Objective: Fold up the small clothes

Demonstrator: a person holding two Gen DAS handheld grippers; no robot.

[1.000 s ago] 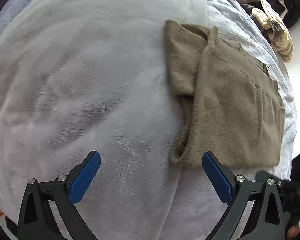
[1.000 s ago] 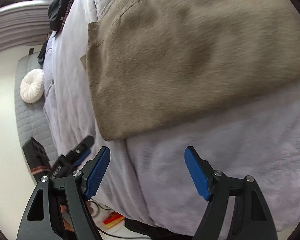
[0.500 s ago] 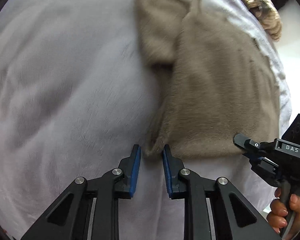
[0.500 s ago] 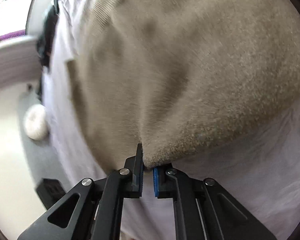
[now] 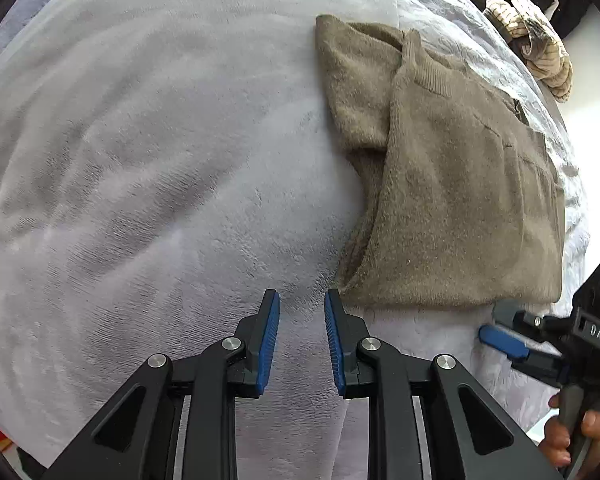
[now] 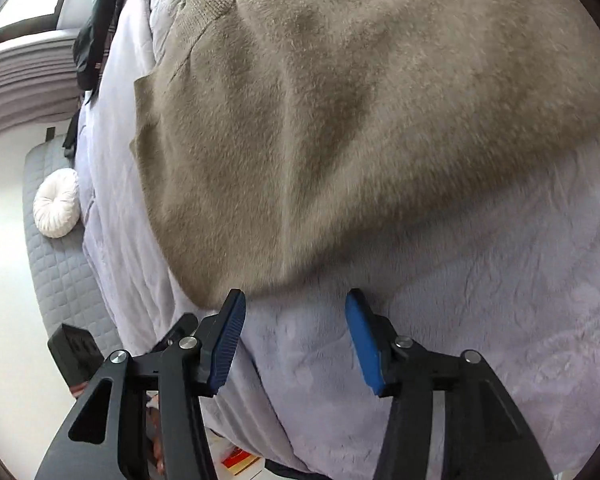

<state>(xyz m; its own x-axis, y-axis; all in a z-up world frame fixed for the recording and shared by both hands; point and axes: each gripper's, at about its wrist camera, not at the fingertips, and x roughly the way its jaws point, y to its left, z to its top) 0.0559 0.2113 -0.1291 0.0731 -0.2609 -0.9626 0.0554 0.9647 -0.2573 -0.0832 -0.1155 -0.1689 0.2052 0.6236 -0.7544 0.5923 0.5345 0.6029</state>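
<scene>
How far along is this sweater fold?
Done: the tan sweater lies folded into a layered rectangle on the blanket. In hand: nothing; the left gripper, whose jaws have just been closing, and right gripper, whose jaws have just been opening, sit empty at its near edge. Left: probably one more fold.

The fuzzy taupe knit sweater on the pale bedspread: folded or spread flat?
Folded. The fuzzy taupe knit sweater lies as a compact rectangle, its top layer doubled over another that sticks out along the left edge in the left wrist view.
</scene>
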